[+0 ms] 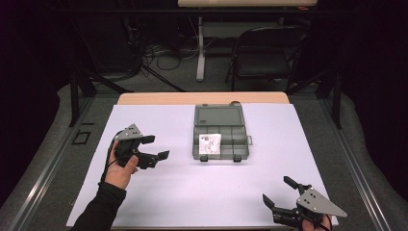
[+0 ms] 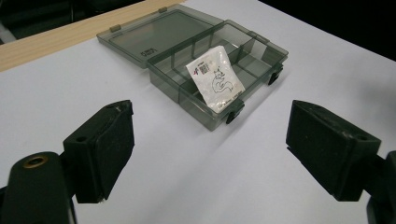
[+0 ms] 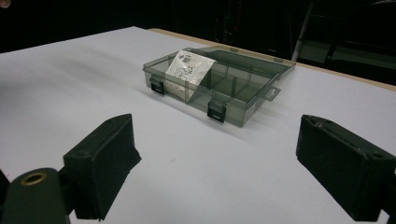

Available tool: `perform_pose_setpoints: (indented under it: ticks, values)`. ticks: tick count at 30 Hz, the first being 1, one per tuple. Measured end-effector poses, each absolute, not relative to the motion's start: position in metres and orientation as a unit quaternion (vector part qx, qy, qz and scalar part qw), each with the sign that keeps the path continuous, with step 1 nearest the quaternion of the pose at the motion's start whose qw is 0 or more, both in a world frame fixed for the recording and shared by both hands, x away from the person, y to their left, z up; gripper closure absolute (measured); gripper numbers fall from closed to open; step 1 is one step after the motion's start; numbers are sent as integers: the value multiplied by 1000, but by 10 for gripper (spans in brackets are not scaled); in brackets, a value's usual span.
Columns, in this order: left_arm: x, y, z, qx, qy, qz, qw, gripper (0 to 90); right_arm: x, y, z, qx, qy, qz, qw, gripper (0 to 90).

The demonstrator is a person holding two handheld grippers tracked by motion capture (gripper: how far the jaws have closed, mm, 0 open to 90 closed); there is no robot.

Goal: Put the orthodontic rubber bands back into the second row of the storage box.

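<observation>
A grey translucent compartment box [image 1: 219, 140] lies near the middle of a white sheet [image 1: 159, 187] that covers the table, its lid [image 1: 217, 116] swung fully back and lying flat on the sheet on the far side of the box. A small white packet [image 1: 210, 143] with a dark printed drawing rests tilted in the box's left-hand compartments, leaning over a divider; the compartments to its right hold nothing. Two black latches [image 3: 216, 112] hang from the box's near wall. The left gripper [image 1: 158, 147] is held to the left of the box, well apart from it, its jaws spread wide and gripping nothing; in the left gripper view the box and packet [image 2: 215, 77] sit between and beyond the two jaws. The right gripper [image 1: 278, 190] is held nearer than the box and off to its right, close to the sheet's near edge, jaws likewise wide apart and empty, pointing toward the box. Beyond the box a strip of wooden tabletop [image 1: 202, 98] shows past the sheet.
</observation>
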State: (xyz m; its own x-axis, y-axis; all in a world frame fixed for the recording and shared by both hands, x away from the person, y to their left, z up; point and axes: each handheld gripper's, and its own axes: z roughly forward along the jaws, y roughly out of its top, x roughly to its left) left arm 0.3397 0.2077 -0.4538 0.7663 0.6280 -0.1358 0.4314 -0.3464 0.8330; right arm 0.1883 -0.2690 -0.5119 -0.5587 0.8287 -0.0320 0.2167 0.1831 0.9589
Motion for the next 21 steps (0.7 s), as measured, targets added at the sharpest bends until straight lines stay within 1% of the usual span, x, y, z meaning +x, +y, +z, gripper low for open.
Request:
perform_pose_setpoints:
  ticks: [9,14,21]
  values:
    - [319,221,-461,800,332,126,484,155,188,-269,-512,367,712,522,293,115]
    - [303,232,-462,784,345,149,495,155,188,-269,-511,367,713,521,292,115]
    - [281,243,-468,776,341,169,502,154,188,-269,-512,366,712,522,294,116]
